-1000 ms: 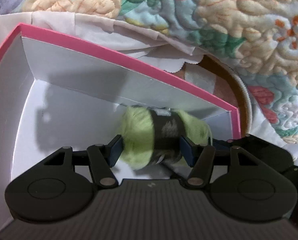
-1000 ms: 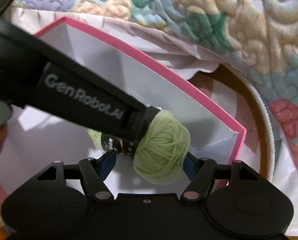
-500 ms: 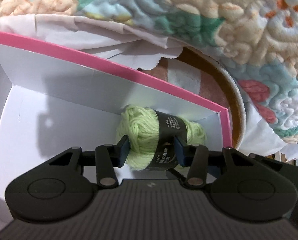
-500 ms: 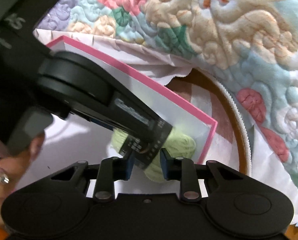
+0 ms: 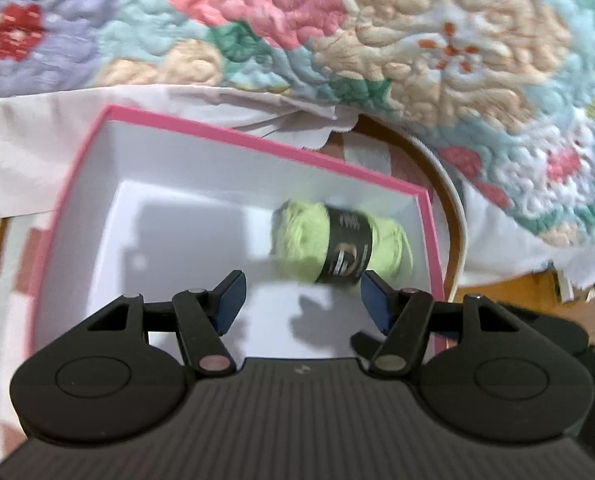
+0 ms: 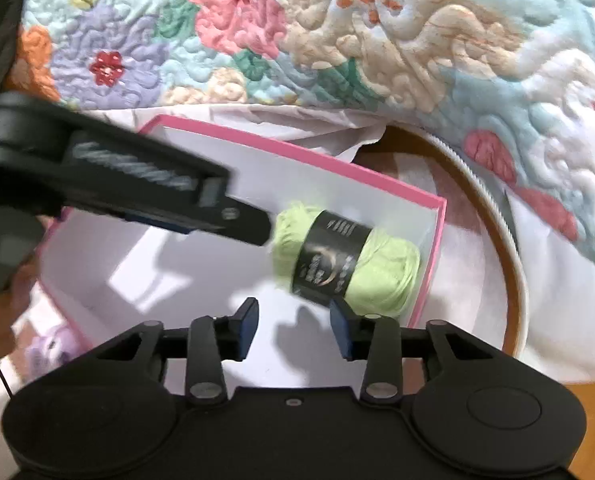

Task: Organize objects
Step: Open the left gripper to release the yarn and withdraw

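Quilted floral bedspread (image 5: 437,60) behind; green yarn skein (image 5: 339,250) lies crosswise in the pink box's (image 5: 233,136) right corner, at one o'clock of both hand-held grippers, left (image 5: 302,300) and right (image 6: 293,326) (jaws opening, empty).

Print on the yarn's black band (image 6: 329,258) is too blurred to read.
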A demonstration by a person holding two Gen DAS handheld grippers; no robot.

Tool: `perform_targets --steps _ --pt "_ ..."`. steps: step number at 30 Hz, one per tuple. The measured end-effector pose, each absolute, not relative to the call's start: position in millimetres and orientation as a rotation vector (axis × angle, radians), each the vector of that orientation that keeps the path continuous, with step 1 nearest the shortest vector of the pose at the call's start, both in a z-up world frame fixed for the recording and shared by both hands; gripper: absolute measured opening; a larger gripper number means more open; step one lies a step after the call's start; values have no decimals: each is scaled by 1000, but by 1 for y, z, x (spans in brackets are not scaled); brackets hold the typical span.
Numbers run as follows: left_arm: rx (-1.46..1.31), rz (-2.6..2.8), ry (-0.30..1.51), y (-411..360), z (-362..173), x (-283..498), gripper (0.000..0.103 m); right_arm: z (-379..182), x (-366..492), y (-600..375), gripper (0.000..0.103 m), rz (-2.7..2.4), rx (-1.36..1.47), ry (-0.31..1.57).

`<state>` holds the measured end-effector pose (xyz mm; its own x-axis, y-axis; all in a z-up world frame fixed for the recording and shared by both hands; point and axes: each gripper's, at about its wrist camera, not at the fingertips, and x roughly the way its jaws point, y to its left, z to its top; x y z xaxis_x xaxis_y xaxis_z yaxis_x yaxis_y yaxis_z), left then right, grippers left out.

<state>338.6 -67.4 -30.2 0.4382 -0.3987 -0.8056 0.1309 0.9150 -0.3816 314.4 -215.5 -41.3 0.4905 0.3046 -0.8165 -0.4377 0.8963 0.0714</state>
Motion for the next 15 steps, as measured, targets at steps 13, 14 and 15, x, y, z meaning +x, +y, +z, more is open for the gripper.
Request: perform_targets --steps 13,14,15 --pt "-101 -359 1075 -33 49 251 67 45 232 -212 70 500 -191 953" --pt "-94 -363 1079 -32 54 245 67 51 226 -213 71 505 -198 953" --pt "-88 -367 1081 -31 58 240 68 57 218 -213 73 512 -206 953"
